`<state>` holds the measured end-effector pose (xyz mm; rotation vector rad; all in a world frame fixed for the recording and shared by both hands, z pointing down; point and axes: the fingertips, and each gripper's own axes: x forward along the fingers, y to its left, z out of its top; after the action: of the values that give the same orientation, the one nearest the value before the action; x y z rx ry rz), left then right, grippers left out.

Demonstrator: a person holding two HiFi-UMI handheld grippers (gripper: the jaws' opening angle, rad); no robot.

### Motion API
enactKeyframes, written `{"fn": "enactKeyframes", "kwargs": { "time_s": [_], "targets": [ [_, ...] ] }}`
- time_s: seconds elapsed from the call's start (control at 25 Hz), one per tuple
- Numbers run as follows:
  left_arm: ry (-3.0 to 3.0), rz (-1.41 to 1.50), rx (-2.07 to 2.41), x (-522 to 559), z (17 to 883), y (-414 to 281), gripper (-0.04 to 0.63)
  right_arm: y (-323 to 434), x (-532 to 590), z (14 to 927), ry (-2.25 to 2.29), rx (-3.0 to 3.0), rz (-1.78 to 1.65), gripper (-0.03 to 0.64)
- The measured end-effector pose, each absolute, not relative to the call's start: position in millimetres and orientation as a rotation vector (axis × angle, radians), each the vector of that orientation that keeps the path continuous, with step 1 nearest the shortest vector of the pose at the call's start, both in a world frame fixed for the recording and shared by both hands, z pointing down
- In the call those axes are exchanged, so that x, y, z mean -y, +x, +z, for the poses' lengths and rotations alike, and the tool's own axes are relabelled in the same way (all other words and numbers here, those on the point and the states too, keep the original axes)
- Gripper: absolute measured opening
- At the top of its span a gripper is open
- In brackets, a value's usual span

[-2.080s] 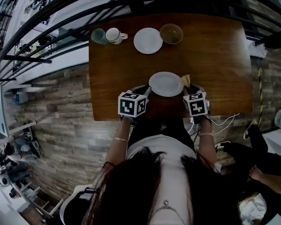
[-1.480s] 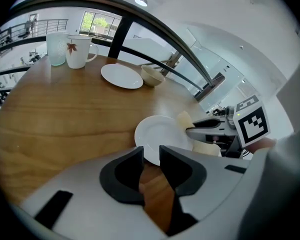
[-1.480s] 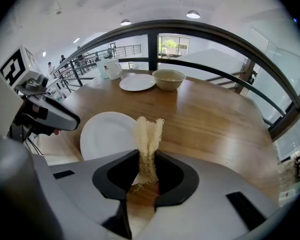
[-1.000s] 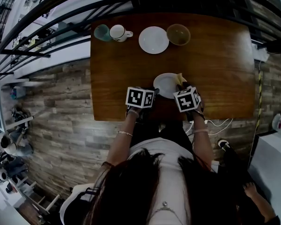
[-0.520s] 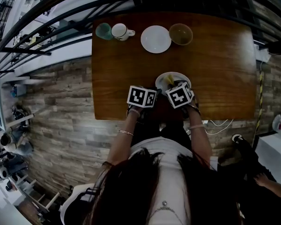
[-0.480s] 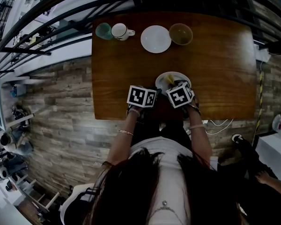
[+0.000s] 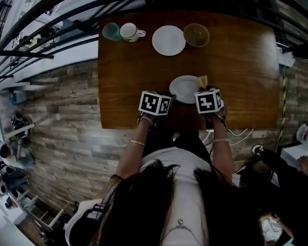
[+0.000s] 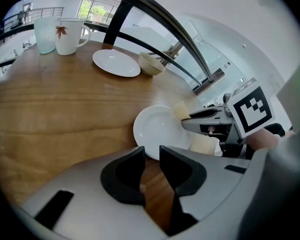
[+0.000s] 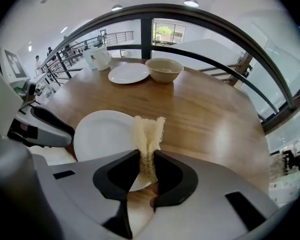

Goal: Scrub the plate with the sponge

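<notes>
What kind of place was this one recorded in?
Probably a mezzanine or gallery in a large building, maybe a café corner: a wooden table with bowl and mug, a curved black railing beside it, plank floor.

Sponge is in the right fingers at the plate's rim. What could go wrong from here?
1. The right gripper pinches the sponge in a thin fold, most of it sticking out past the fingers; under pressure it may bend or slip out.
2. The left gripper sits at the plate rim, but a firm hold isn't clear; the plate could skate on the smooth table.
</notes>
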<state>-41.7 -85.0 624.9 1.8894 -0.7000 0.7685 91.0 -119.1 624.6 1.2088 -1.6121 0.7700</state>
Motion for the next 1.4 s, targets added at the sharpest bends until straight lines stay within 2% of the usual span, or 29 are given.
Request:
{"fn": "enactKeyframes", "kwargs": {
  "time_s": [0.36,0.8,1.2,1.4],
  "targets": [
    [1.893,0.765,0.672,79.2,620.9,-35.0,0.091,16.7,111.3,640.7,1.026,1.76,0.885,0.101],
    [1.884,0.783,0.666,72.2,625.8,-36.7,0.092,108.0,103.5,625.5,1.258,1.535,0.899,0.1],
    [1.858,0.741,0.687,79.5,624.9,-30.3,0.114,40.9,102.1,636.0,1.068,1.695,0.869,0.1],
    [1.815,0.816,0.747,88.7,633.4,-33.9,0.118,30.3,99.7,636.1,1.039,1.72,0.874,0.1]
  ]
}}
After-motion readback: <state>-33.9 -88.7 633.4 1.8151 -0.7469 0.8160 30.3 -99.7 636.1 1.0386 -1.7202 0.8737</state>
